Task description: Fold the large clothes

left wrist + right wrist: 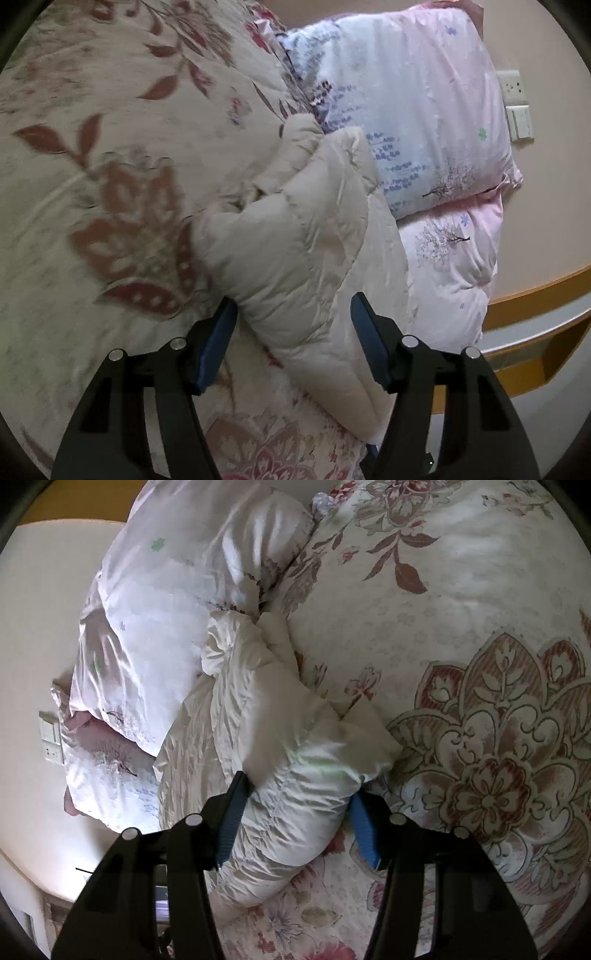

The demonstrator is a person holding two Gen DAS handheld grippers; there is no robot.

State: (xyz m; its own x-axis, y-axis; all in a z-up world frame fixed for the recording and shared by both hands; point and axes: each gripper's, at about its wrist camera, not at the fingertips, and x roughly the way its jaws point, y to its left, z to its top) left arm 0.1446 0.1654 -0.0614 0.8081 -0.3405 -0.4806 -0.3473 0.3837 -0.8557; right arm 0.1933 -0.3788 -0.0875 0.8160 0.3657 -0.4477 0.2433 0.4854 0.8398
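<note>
Your left view is showing a wooden bed frame [532, 295] at right; your right view is hiding it. The puffy jacket [295, 240] is lying on the floral bedspread [92, 184], stretching bottom to upper centre towards the pillows [406, 110]. Your left gripper [293, 343] is straddling it, pads apart; your right gripper [299, 823] is squeezing it [295, 768].

Black handheld grippers, blue pads
Left gripper [293, 321] and right gripper [301, 797]: 2 black slotted fingers each, silver round pins.

The left gripper [293, 317] straddles a cream padded jacket [295, 251] lying on a flowered bedspread [110, 155], its left blue pad touching the cloth, its right pad just clear, with two pink pillows [406, 103] farther right.
</note>
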